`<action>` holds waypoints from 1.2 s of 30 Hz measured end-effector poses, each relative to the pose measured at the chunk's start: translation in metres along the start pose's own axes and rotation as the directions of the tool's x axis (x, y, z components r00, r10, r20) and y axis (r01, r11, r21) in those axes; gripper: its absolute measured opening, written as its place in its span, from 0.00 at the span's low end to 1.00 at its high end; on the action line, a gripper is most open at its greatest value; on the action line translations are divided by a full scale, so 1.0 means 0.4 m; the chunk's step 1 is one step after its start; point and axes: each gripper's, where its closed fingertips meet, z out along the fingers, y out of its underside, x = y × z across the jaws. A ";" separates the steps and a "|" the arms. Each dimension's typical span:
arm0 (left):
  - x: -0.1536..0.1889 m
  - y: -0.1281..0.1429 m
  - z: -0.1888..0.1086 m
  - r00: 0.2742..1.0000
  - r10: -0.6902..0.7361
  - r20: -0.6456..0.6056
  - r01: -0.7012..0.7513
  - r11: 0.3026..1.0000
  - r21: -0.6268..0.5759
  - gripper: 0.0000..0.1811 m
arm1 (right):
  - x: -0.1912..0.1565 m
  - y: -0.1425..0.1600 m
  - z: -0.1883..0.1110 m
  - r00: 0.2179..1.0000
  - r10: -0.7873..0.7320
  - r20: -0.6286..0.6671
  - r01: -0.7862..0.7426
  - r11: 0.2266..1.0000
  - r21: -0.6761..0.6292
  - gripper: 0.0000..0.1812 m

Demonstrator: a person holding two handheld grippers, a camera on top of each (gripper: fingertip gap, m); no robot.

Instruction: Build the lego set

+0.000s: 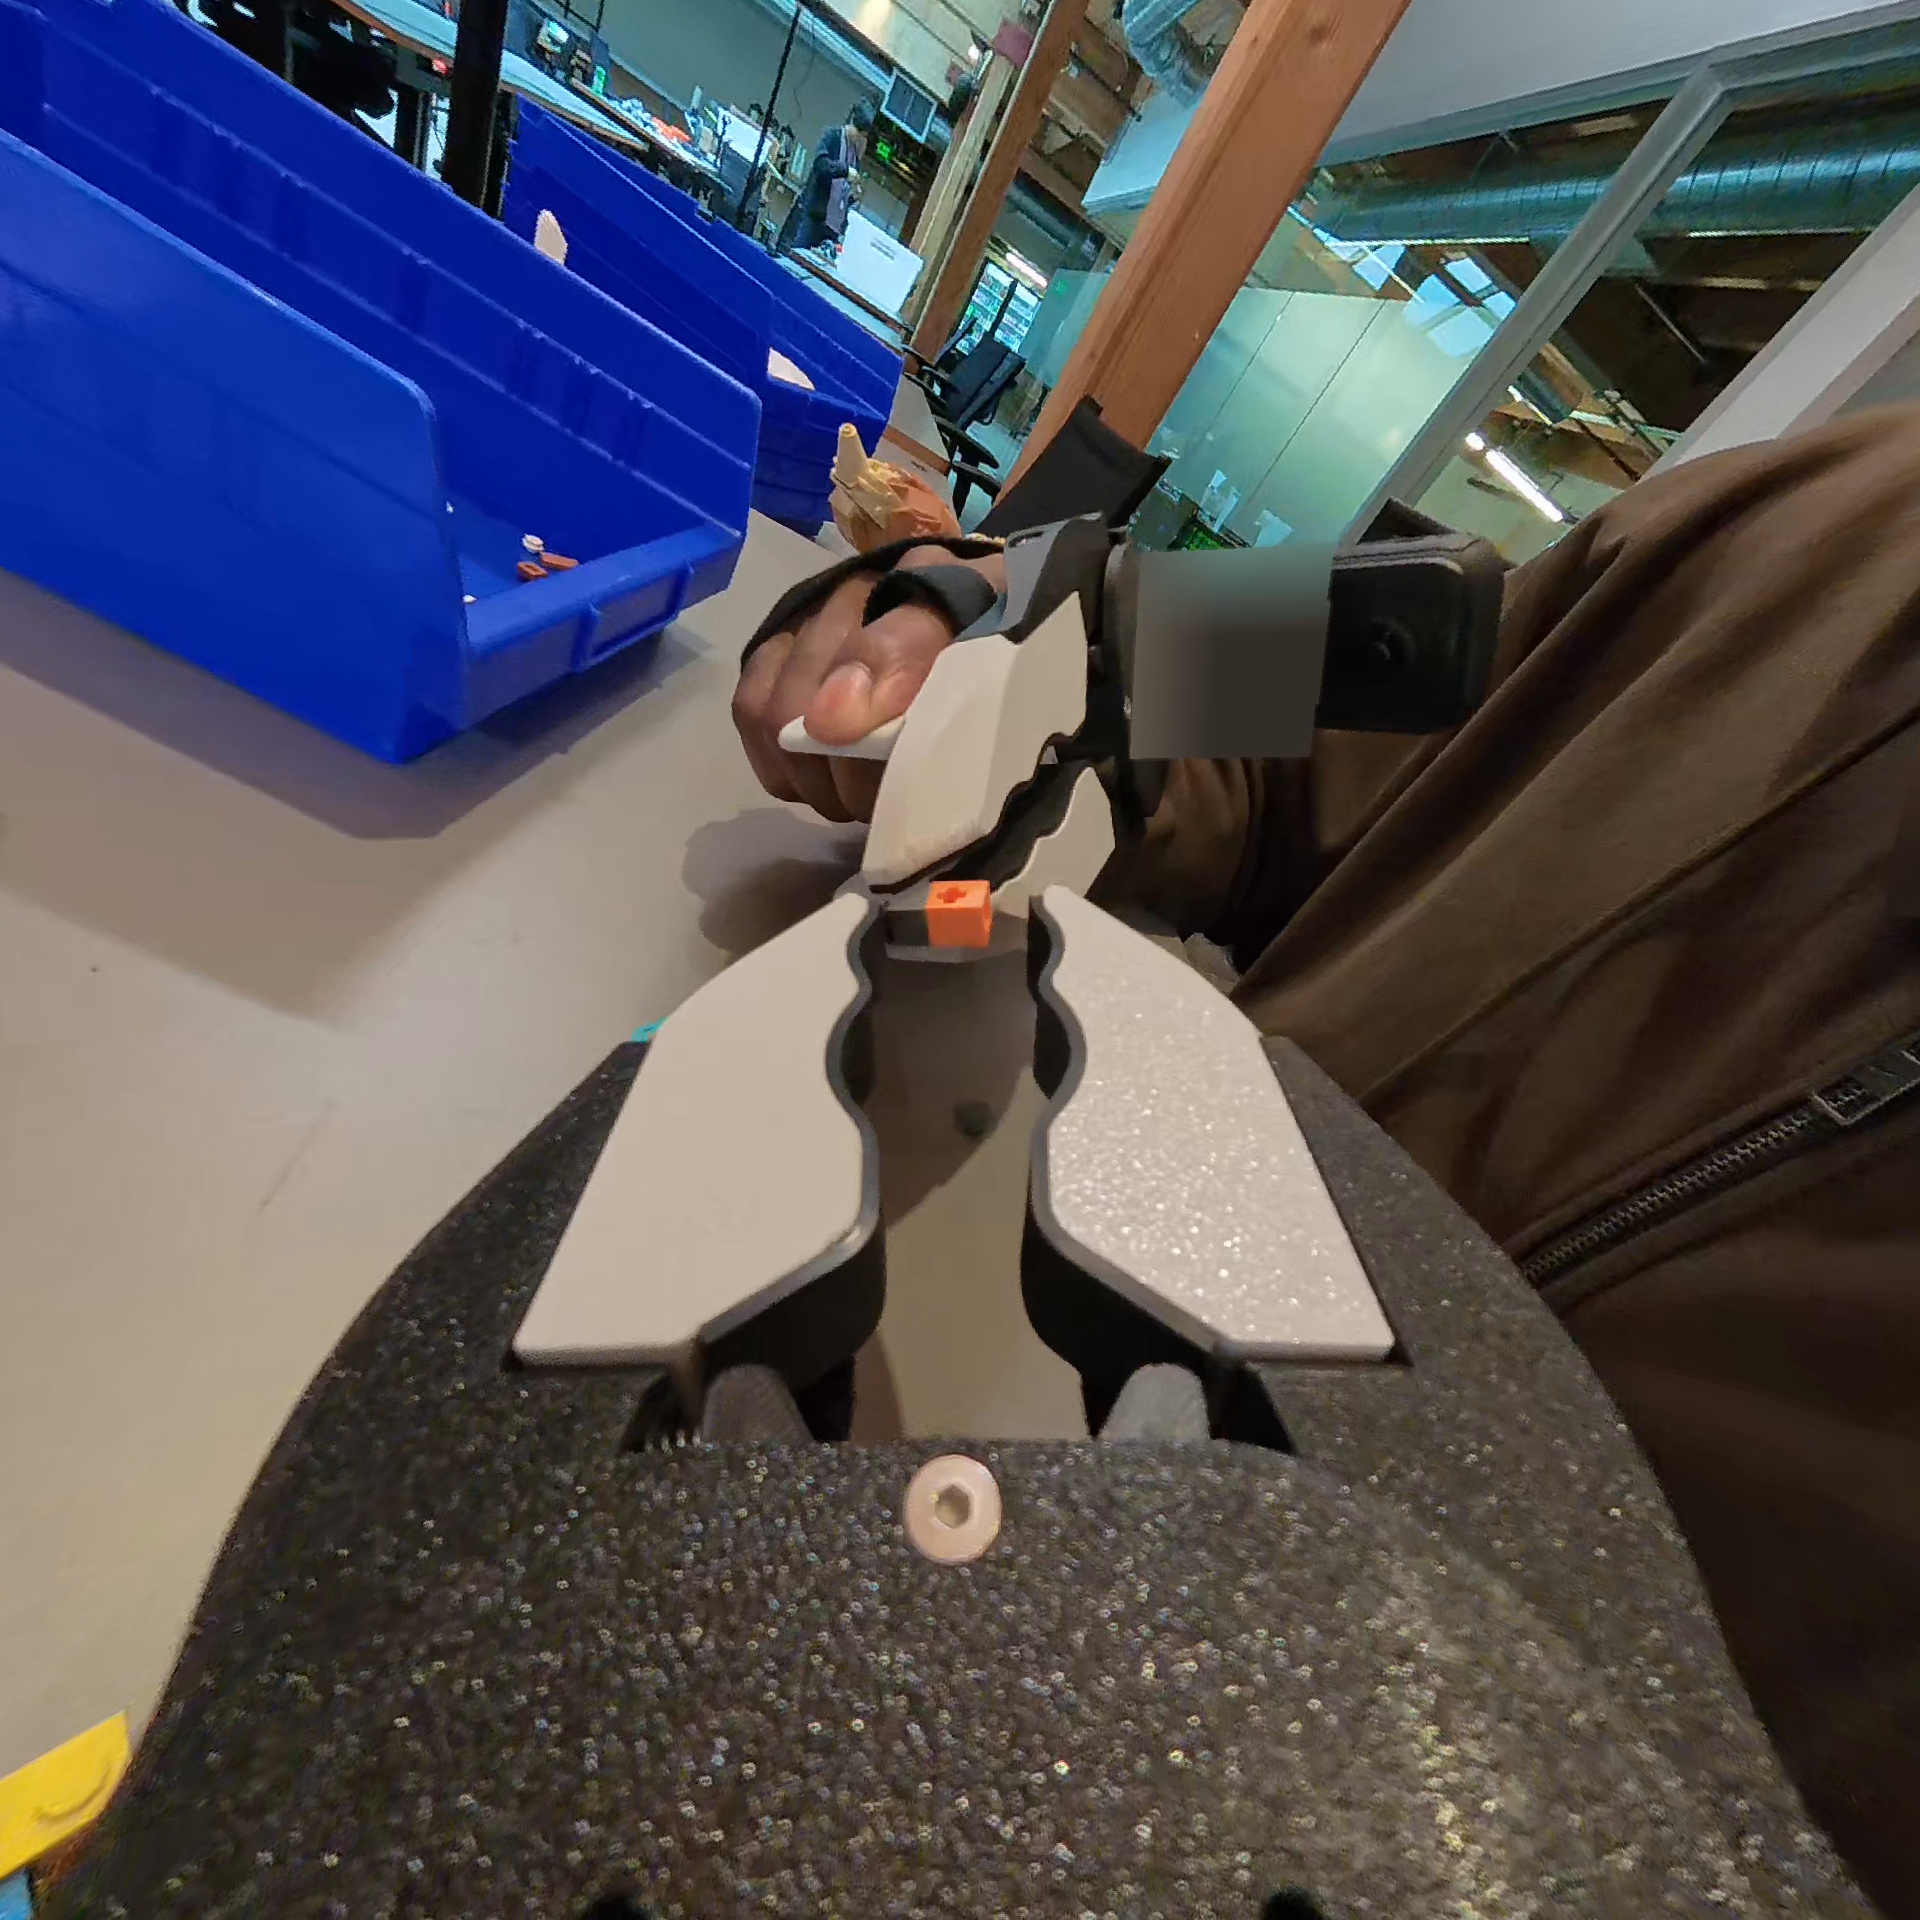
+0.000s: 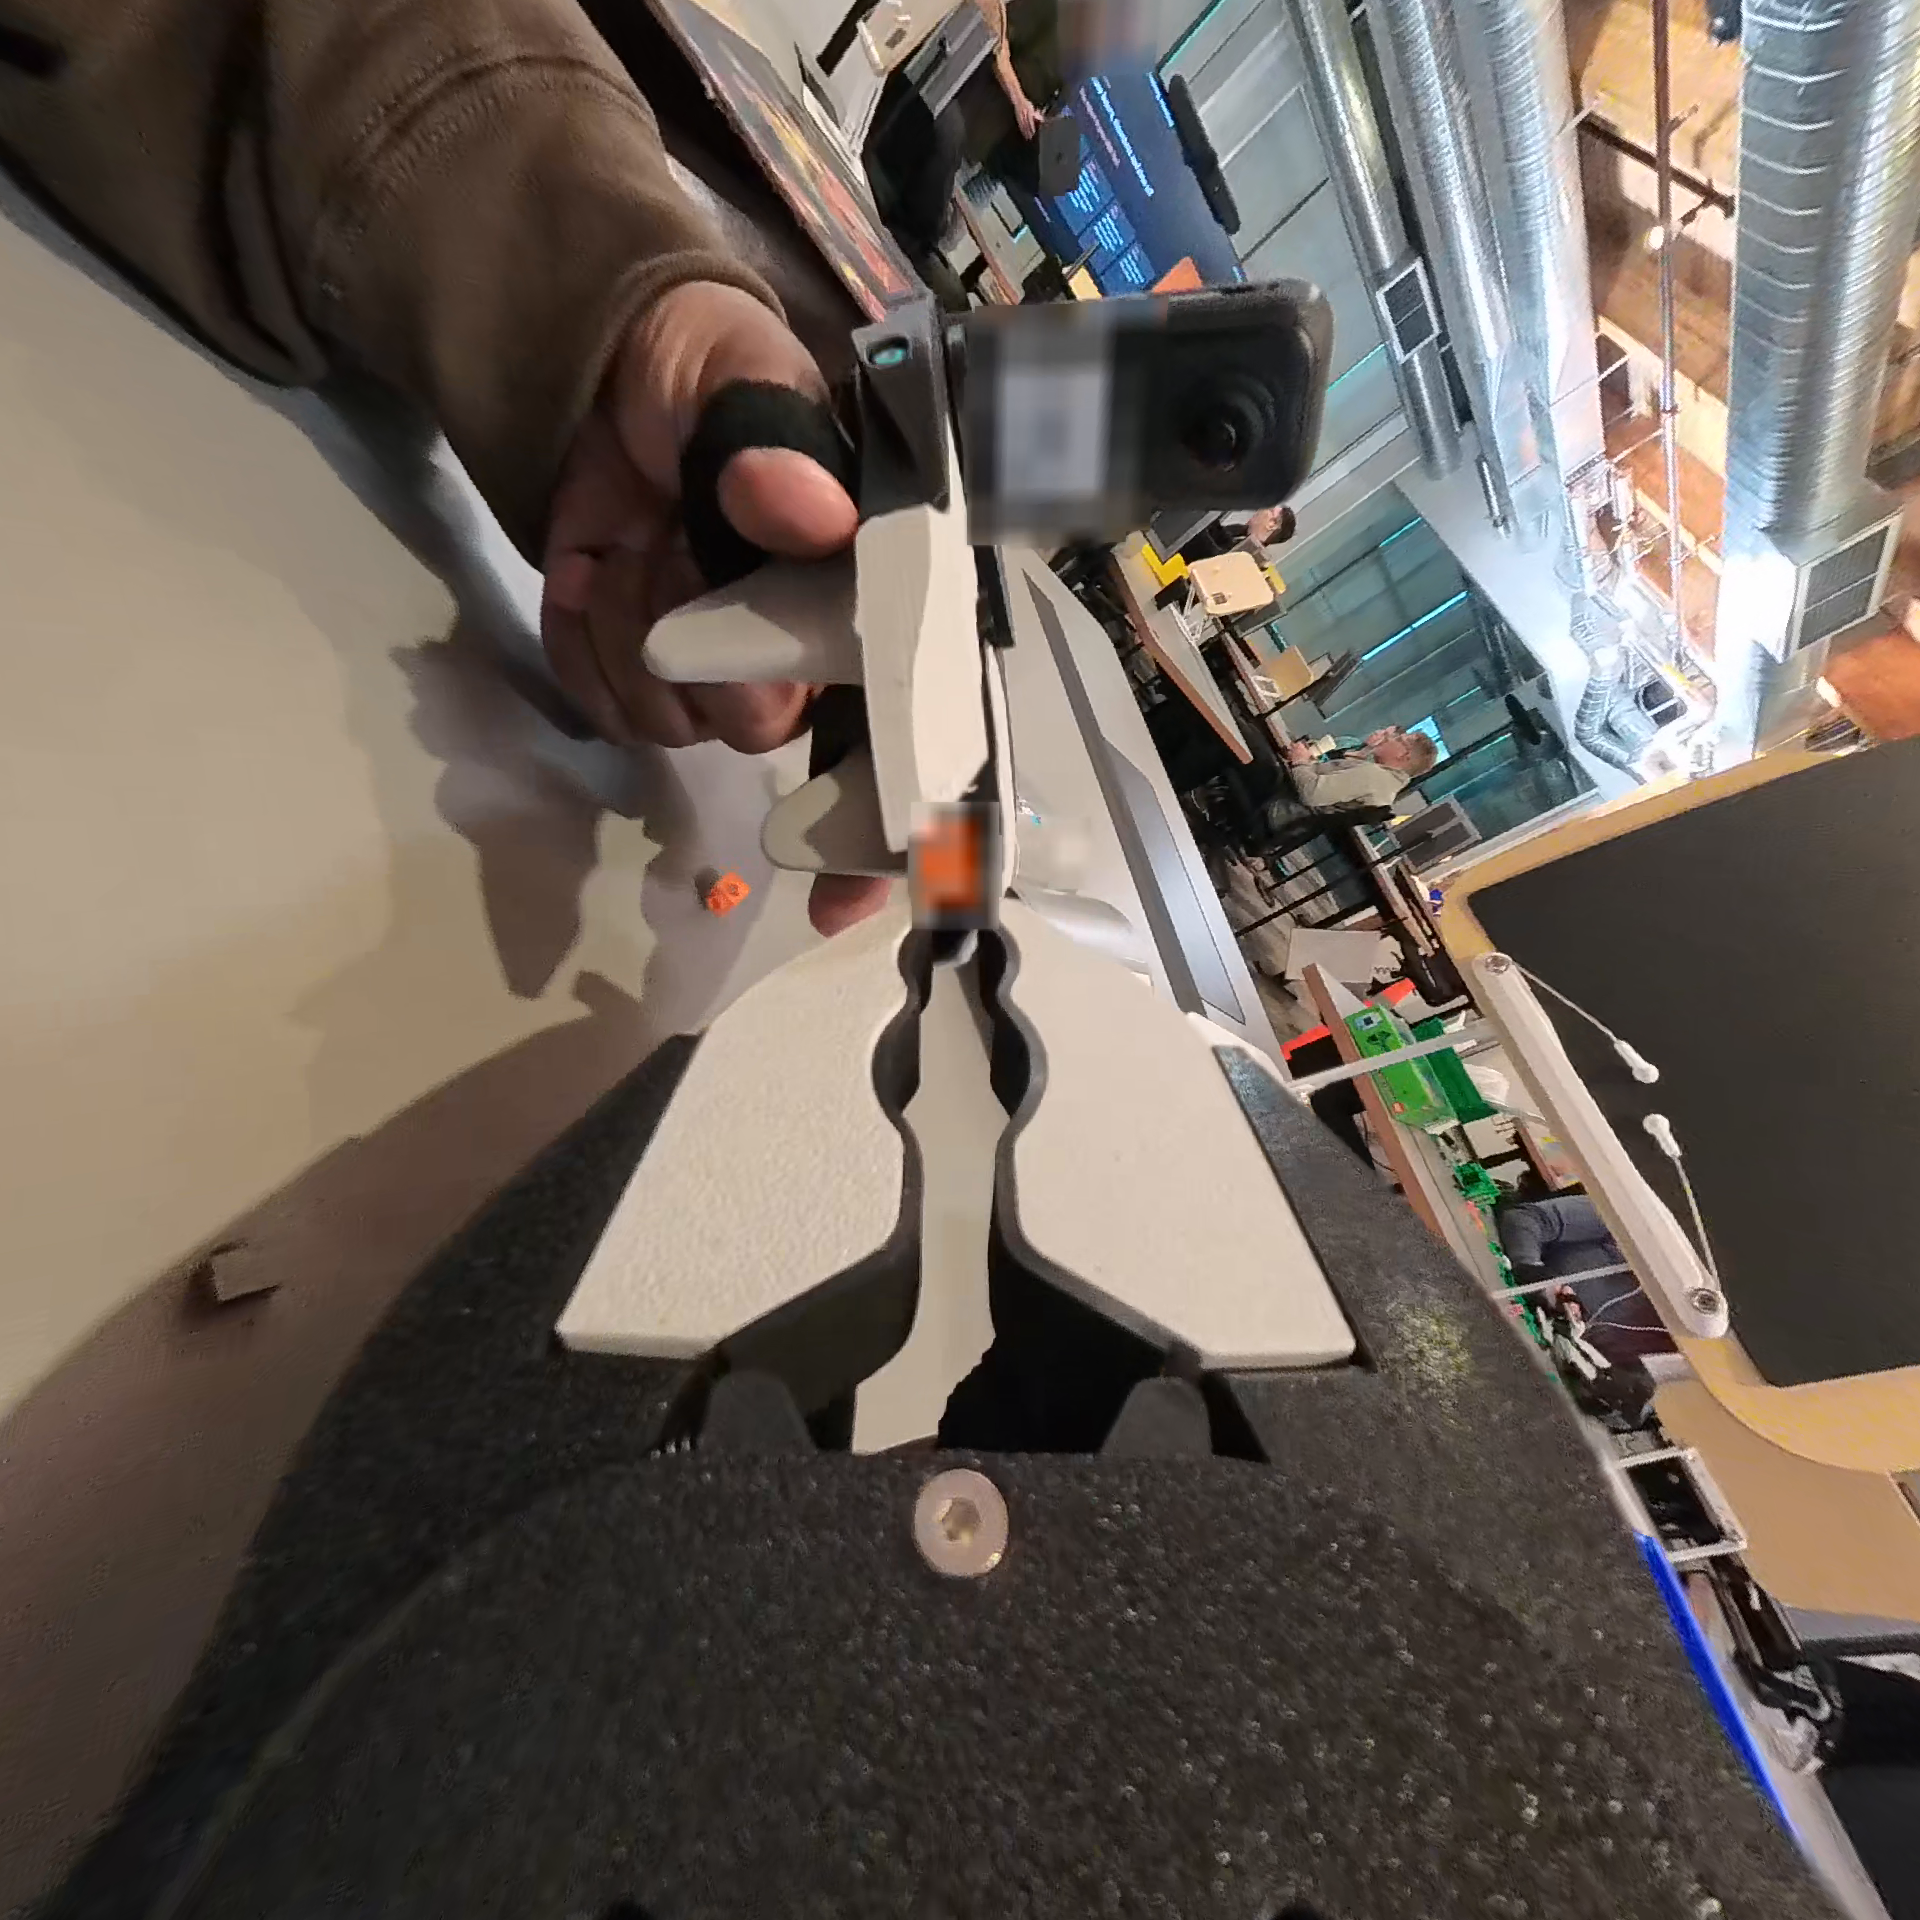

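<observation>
A small orange brick with a grey piece on its side hangs above the table. My right gripper is shut on it; in the right wrist view the brick is blurred at my fingertips. In the left wrist view the right gripper comes down from above, held by a hand. My left gripper is open, its two tips on either side of the brick, the left tip close to the grey piece. In the right wrist view the left gripper's fingers reach in from above.
Blue bins stand at the left, one holding small brown pieces. A tan lego model sits behind the hand. A loose orange brick and a small brown piece lie on the grey table. A brown sleeve fills the right. Only a small space, under 4 cm, lies between the two pairs of fingers.
</observation>
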 end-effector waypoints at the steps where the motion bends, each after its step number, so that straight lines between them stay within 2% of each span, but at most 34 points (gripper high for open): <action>1: 0.000 0.000 0.001 1.000 0.003 0.004 -0.003 1.000 0.001 0.13 | 0.000 -0.002 0.000 1.000 -0.002 -0.002 0.002 1.000 0.004 0.04; 3: -0.001 -0.003 -0.001 1.000 0.007 0.005 -0.007 1.000 0.011 0.10 | 0.002 -0.007 -0.002 1.000 -0.002 -0.009 0.002 1.000 0.017 0.04; 11: 0.006 -0.001 -0.005 0.999 0.033 -0.026 -0.033 0.999 0.021 0.10 | 0.006 -0.014 -0.003 1.000 0.020 -0.019 -0.020 0.999 0.045 0.08; 15: 0.019 -0.007 -0.005 0.997 -0.002 -0.075 0.005 0.999 0.045 0.10 | 0.007 -0.025 -0.006 0.999 0.027 -0.022 -0.025 0.997 0.073 0.08; 20: 0.026 -0.008 -0.002 0.991 -0.058 -0.118 0.065 0.996 0.054 0.10 | -0.002 -0.030 -0.005 0.999 0.040 0.005 -0.040 0.996 0.083 0.05; 23: 0.025 -0.003 -0.002 0.995 -0.030 -0.097 0.033 0.999 0.033 0.11 | -0.008 -0.028 -0.006 0.996 0.078 0.051 -0.082 0.994 0.074 0.04; 25: 0.016 0.002 -0.007 0.998 0.060 -0.031 -0.060 0.998 -0.010 0.16 | -0.018 -0.023 -0.007 0.986 0.122 0.113 -0.128 0.990 0.052 0.04; 27: 0.002 -0.004 -0.021 0.972 0.225 0.071 -0.222 0.974 -0.046 0.16 | -0.027 -0.005 -0.005 0.971 0.174 0.164 -0.176 0.984 -0.004 0.04; 31: -0.005 0.001 -0.036 0.813 0.554 0.177 -0.523 0.830 -0.196 0.14 | -0.049 0.026 0.001 0.933 0.266 0.242 -0.246 0.963 -0.110 0.04; 34: -0.014 0.029 -0.029 0.699 0.694 0.171 -0.625 0.710 -0.324 0.11 | -0.069 0.038 0.005 0.918 0.285 0.276 -0.246 0.954 -0.169 0.04; 36: -0.016 0.045 -0.020 0.658 0.737 0.154 -0.655 0.662 -0.364 0.09 | -0.079 0.041 0.007 0.913 0.288 0.289 -0.239 0.952 -0.192 0.04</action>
